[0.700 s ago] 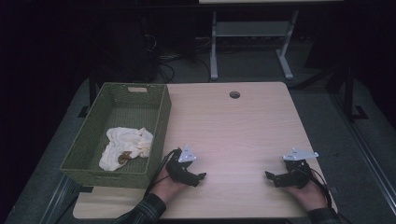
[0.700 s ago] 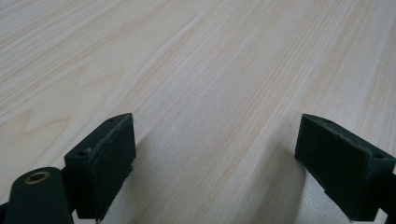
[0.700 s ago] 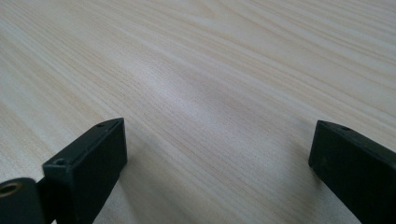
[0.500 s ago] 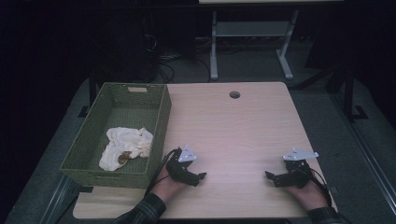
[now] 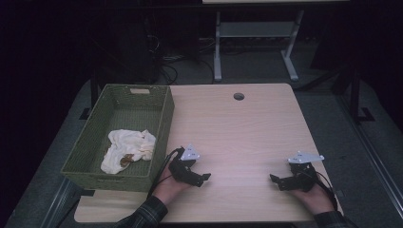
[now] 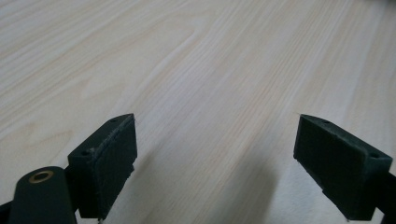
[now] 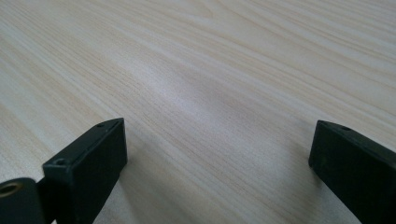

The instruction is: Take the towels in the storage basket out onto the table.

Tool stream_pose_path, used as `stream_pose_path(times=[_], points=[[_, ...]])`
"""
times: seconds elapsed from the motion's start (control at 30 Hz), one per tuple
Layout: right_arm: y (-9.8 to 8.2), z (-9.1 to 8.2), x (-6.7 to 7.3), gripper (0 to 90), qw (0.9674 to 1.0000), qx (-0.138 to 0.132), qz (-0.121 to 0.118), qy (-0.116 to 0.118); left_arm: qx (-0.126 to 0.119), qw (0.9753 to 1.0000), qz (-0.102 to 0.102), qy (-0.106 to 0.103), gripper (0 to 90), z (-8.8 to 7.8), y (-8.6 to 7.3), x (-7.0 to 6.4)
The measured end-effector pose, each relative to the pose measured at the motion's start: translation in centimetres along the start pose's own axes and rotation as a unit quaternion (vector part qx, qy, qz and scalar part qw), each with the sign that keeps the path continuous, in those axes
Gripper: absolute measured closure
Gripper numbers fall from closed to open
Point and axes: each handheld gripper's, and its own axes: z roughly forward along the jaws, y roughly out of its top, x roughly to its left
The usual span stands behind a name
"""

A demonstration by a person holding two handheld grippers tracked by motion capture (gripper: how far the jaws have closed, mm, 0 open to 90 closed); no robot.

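Nothing moved since before — both claws, left (image 5: 198, 177) and right (image 5: 276, 180), wide and empty, pale wood table (image 5: 247, 128), dark room.

A basket (image 5: 161, 118) sat on the table's (image 5: 247, 128) left side with a cloth (image 5: 128, 148) in it; the left gripper (image 5: 202, 178) lay near-right of it, the right gripper (image 5: 275, 180) farther right

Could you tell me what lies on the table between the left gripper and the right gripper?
Nothing: in the high view, bare wooden table separates the left gripper from the right gripper.
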Motion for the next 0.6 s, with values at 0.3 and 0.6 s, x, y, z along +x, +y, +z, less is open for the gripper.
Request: stream_pose_path(times=[0.3,0.6], points=[[0.0,0.0,0.0,3.8,1.0000,-0.001,-0.003,-0.001,0.001,0.9999,0.011,0.002,13.0,-1.0,1.0,0.0],[0.0,0.0,0.0,3.8,1.0000,-0.001,-0.003,-0.001,-0.002,0.9999,0.017,0.004,13.2,-1.7,1.9,0.0]])
